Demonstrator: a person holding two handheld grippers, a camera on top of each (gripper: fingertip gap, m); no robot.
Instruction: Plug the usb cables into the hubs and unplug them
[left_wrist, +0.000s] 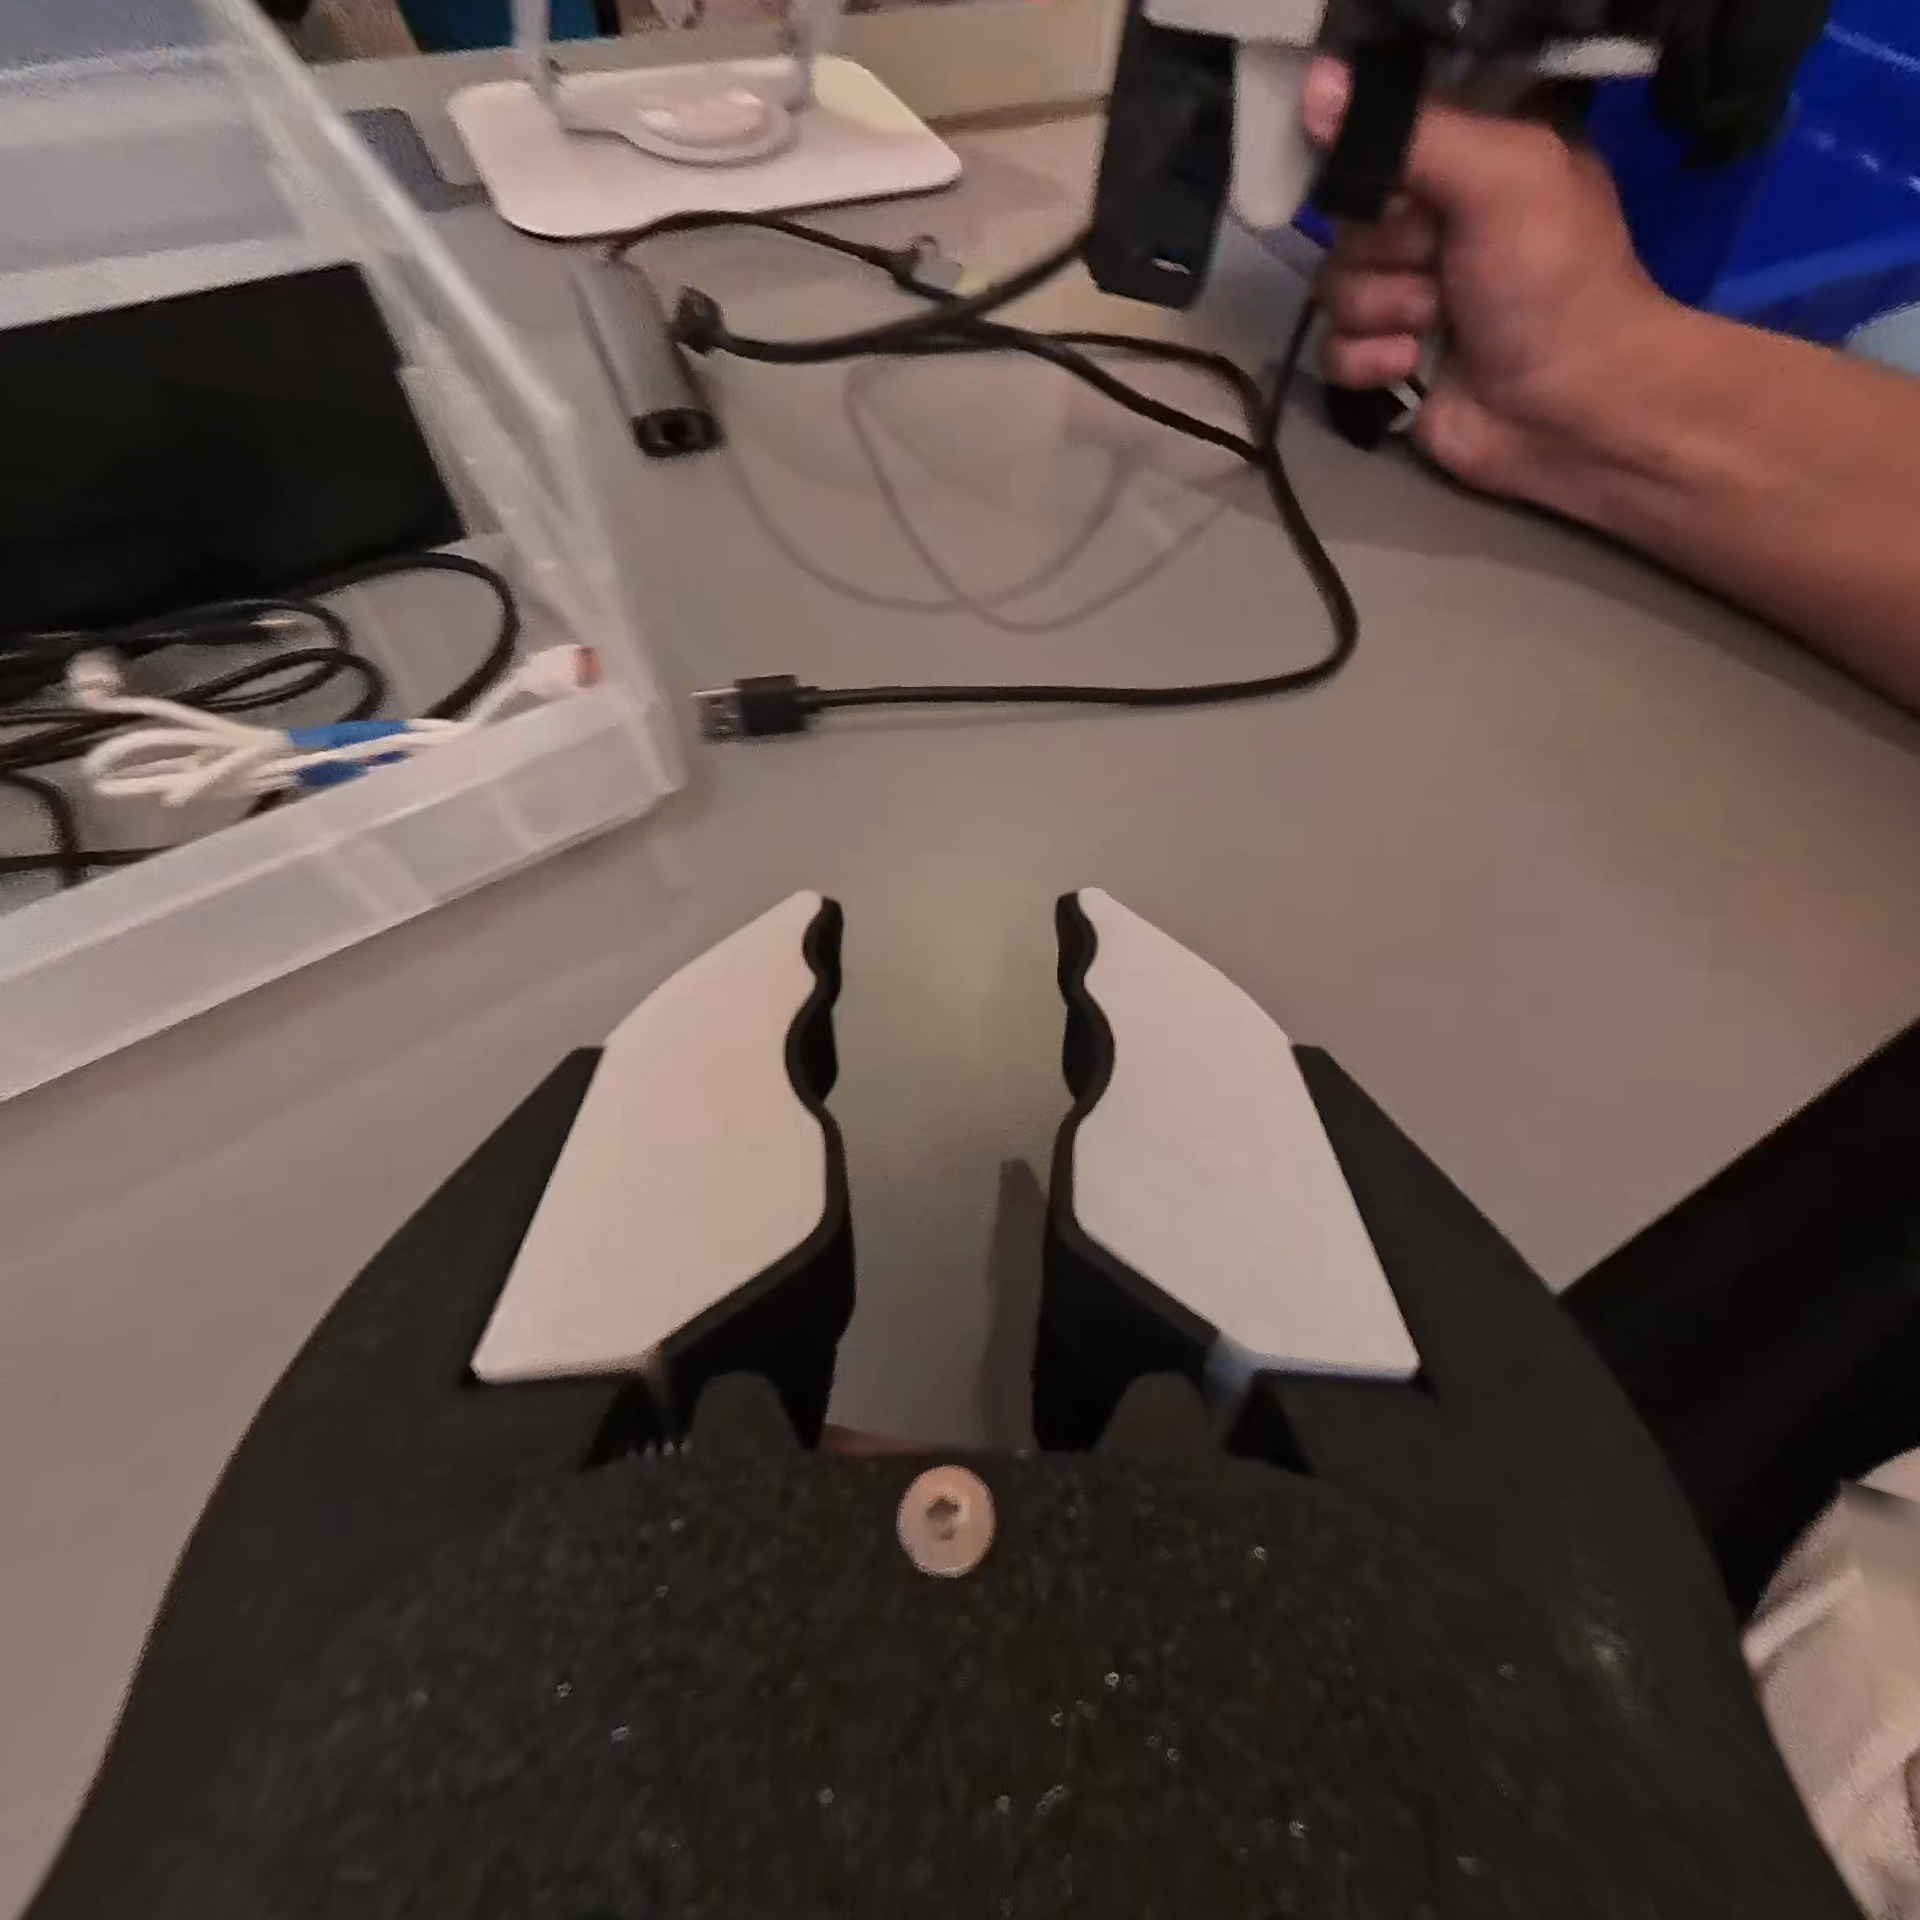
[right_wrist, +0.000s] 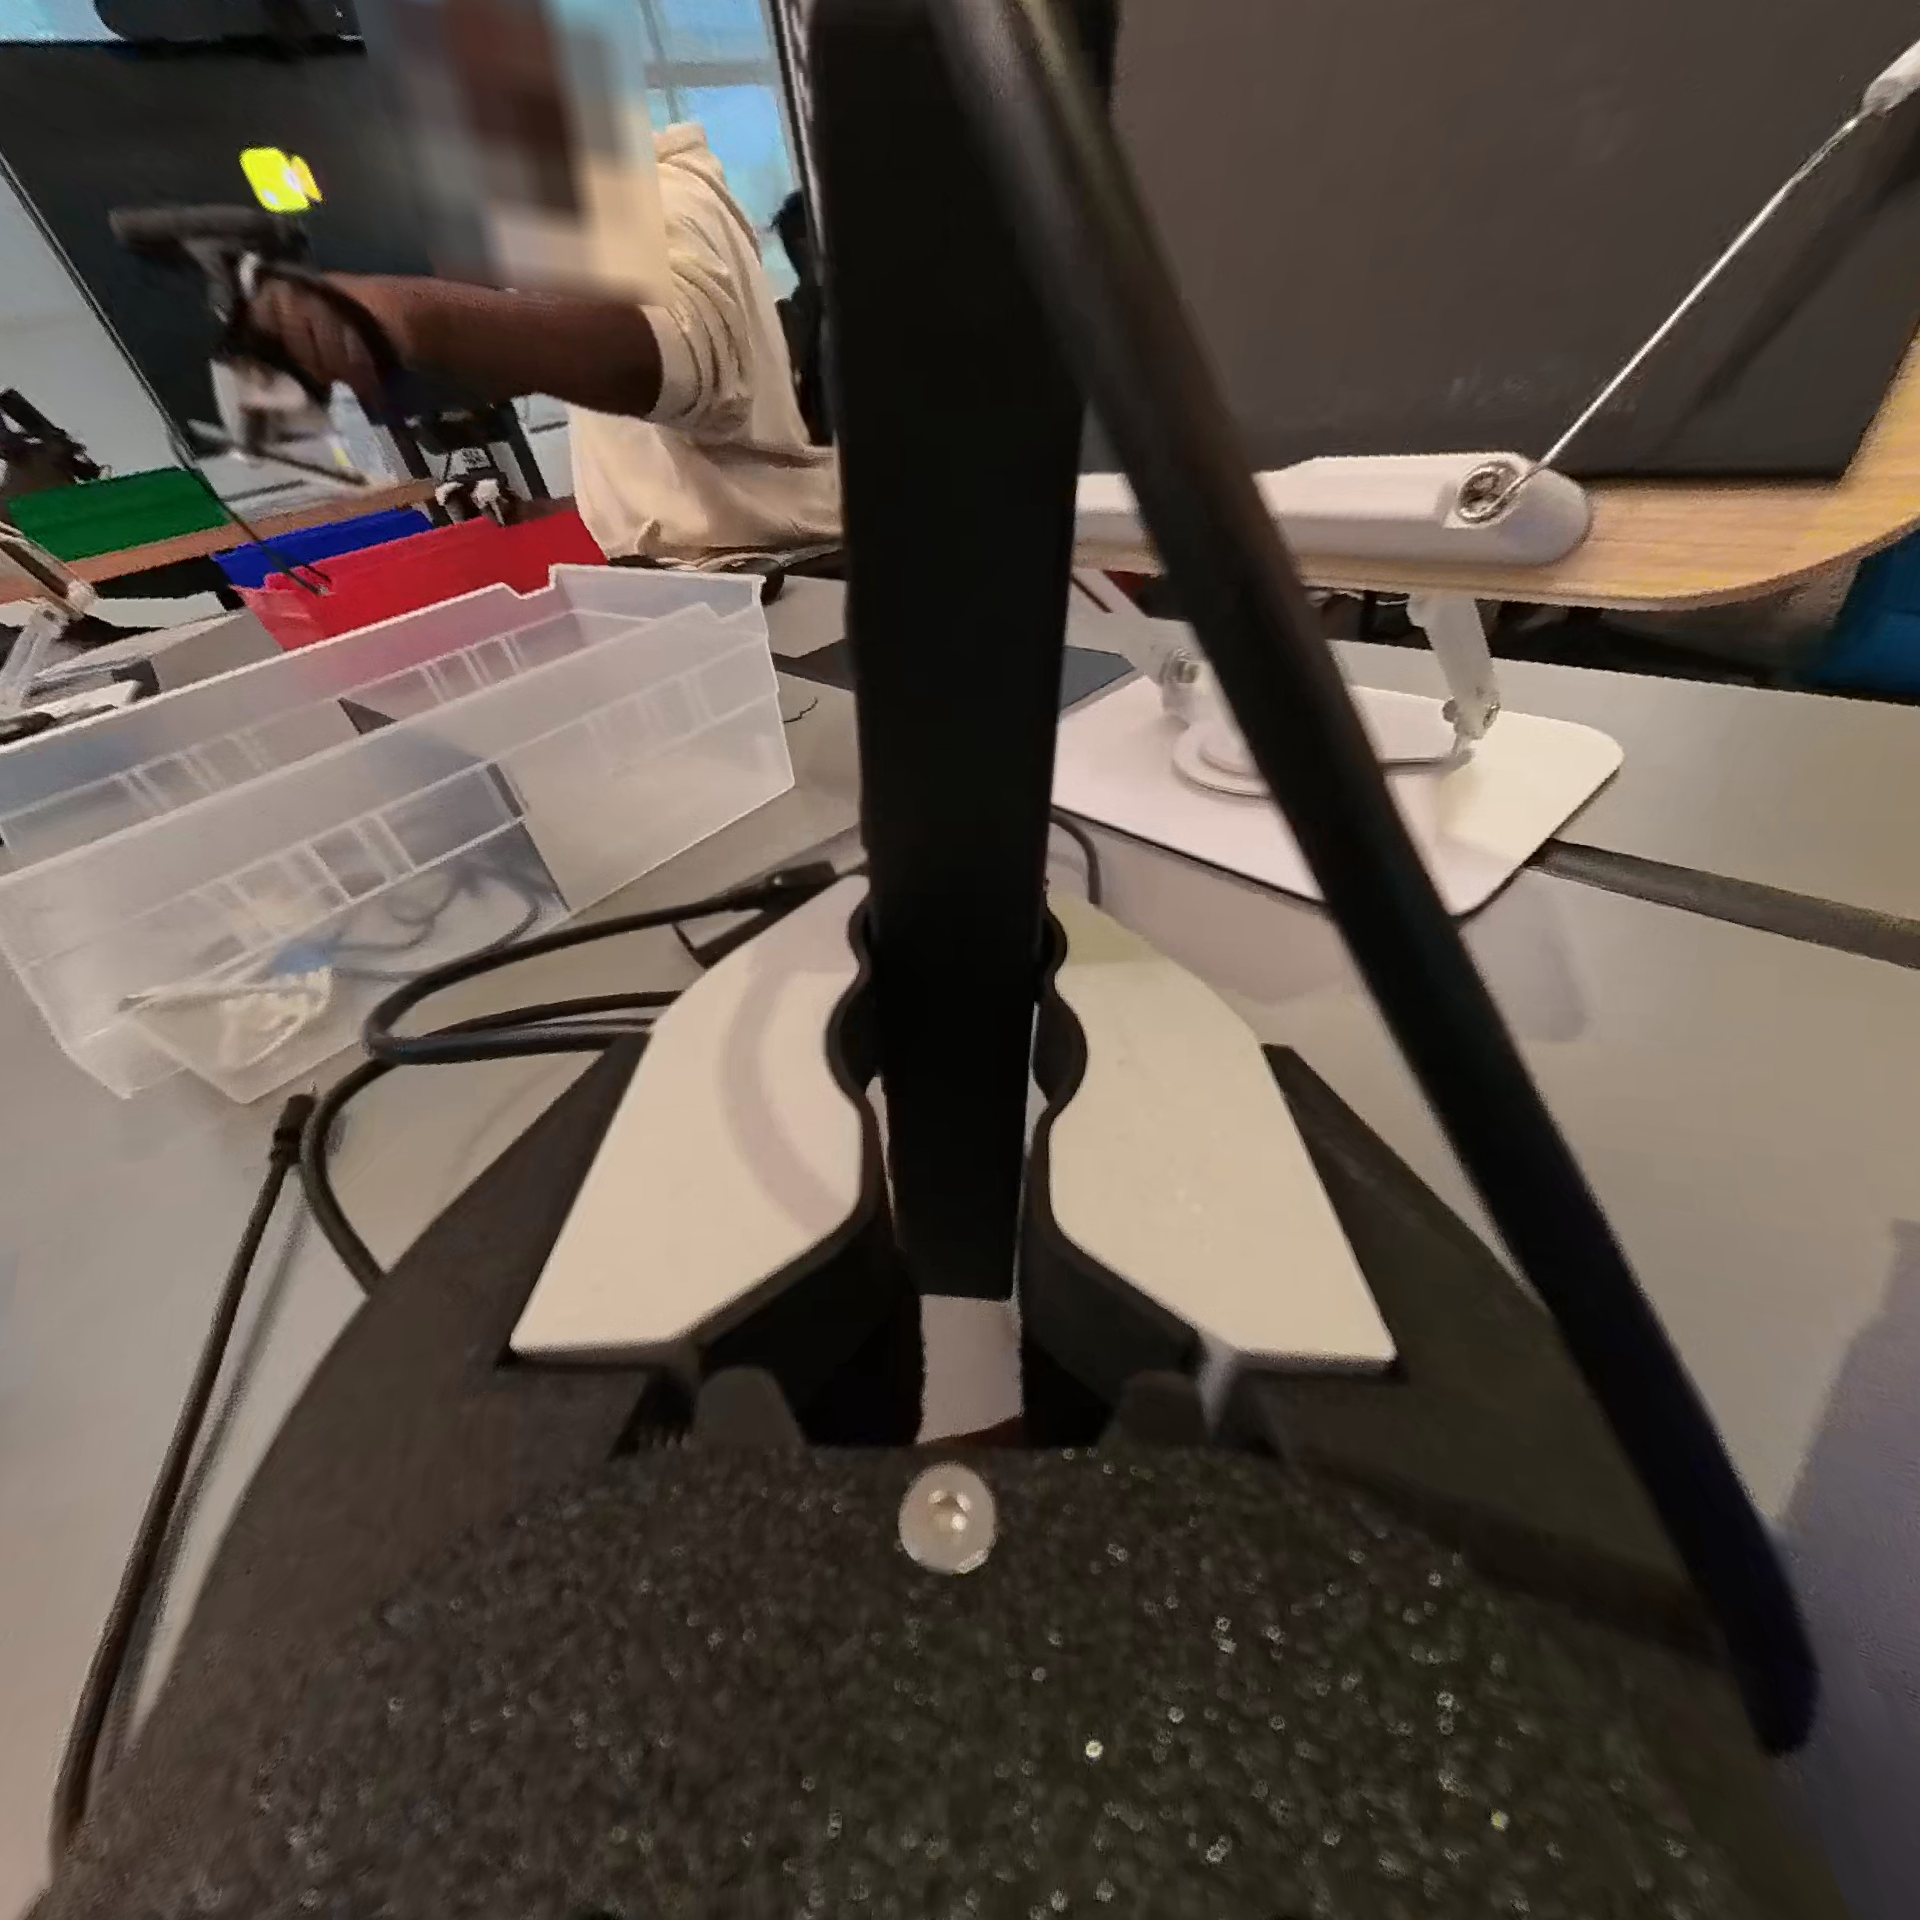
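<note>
My left gripper (left_wrist: 945, 925) is open and empty, low over the grey table. Ahead of it a black USB cable's plug (left_wrist: 753, 709) lies loose on the table, pointing left. A grey hub (left_wrist: 649, 353) lies farther back with a black cable in its side. My right gripper (right_wrist: 951, 961) is shut on a black hub (right_wrist: 951, 665) and holds it upright in the air; the hub's own black cable (right_wrist: 1351, 852) hangs down on the right. In the left wrist view the black hub (left_wrist: 1153, 166) shows at the top, held above the table by a person's hand (left_wrist: 1475, 301).
A clear plastic bin (left_wrist: 499, 790) with black and white cables and a black box stands at the left, also in the right wrist view (right_wrist: 436, 748). A white stand base (left_wrist: 707, 145) sits at the back. A thin white cable (left_wrist: 987, 582) loops on the table. Another person works at a far table.
</note>
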